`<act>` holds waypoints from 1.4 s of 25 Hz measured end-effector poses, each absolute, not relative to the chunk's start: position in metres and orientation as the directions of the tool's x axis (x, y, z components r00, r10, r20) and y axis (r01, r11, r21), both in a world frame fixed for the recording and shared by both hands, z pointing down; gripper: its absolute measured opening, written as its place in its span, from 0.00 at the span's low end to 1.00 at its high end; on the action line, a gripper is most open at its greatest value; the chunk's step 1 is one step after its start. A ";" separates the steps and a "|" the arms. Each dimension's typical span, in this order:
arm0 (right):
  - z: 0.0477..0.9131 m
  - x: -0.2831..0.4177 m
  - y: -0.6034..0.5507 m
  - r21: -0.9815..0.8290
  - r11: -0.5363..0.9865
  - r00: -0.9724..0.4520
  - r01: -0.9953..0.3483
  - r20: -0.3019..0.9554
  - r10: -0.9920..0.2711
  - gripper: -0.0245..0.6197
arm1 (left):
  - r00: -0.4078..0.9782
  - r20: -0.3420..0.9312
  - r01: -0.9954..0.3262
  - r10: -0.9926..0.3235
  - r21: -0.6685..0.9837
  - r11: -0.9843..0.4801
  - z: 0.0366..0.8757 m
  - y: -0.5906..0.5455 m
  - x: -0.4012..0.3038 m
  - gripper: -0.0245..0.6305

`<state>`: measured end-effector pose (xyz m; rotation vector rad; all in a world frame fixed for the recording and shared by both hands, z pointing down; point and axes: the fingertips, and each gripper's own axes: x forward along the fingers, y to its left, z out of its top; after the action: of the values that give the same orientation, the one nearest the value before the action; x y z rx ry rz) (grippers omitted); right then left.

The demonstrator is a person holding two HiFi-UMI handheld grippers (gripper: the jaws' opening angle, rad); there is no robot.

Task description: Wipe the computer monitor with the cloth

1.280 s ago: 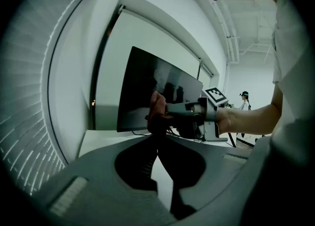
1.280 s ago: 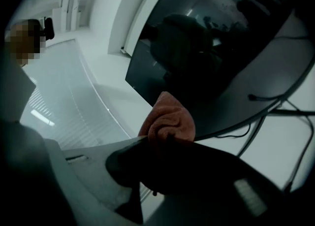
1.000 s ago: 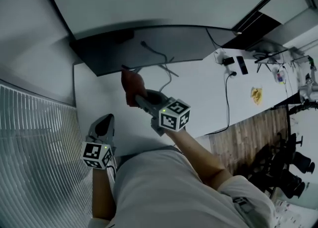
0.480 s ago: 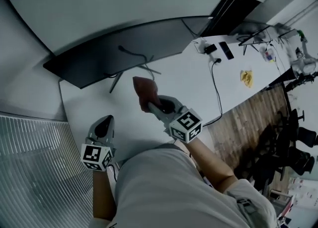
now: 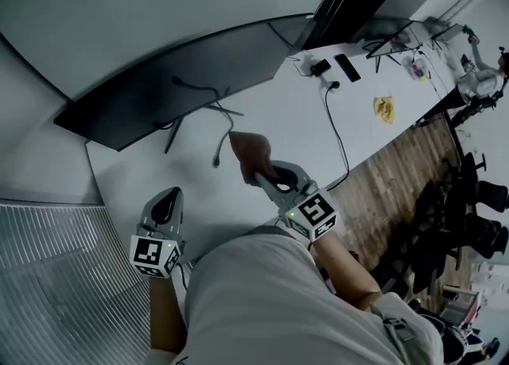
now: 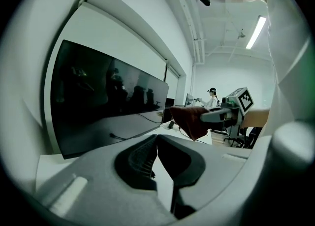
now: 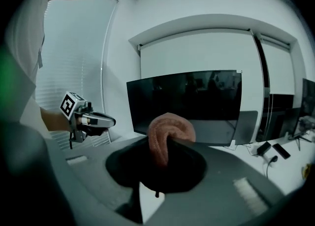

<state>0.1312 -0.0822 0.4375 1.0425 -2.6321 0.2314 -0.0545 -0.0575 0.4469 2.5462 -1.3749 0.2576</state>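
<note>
1. Head view: pinching a reddish-brown cloth [image 5: 248, 149] between the closed jaws of the right gripper [image 5: 260, 169], holding it above the white desk [image 5: 306, 117].
2. Hanging the cloth in front of the dark monitor [image 5: 183, 85], clear of the screen.
3. Right gripper view: showing the cloth bulging up out of the jaws, folded over on itself.
4. Holding the left gripper [image 5: 166, 200] by the desk's near edge, jaws pressed together on nothing, well apart from the monitor.
</note>
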 end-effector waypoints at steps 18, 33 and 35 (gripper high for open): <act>0.442 0.151 -0.070 -0.023 0.685 -0.648 -0.728 0.349 -0.677 0.15 | 0.576 0.278 -0.814 -0.769 0.106 -0.571 0.447 -0.054 -0.035 0.05; 0.445 0.175 -0.080 -0.046 0.650 -0.621 -0.758 0.352 -0.700 0.15 | 0.563 0.300 -0.822 -0.770 0.103 -0.561 0.452 -0.057 -0.022 0.05; 0.445 0.179 -0.079 -0.049 0.649 -0.621 -0.759 0.353 -0.700 0.15 | 0.562 0.299 -0.822 -0.771 0.103 -0.559 0.451 -0.057 -0.019 0.05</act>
<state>0.1787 -0.0792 0.4451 1.1692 -2.5666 0.2783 -0.0193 -0.0566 0.4507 2.5657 -1.3317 0.3238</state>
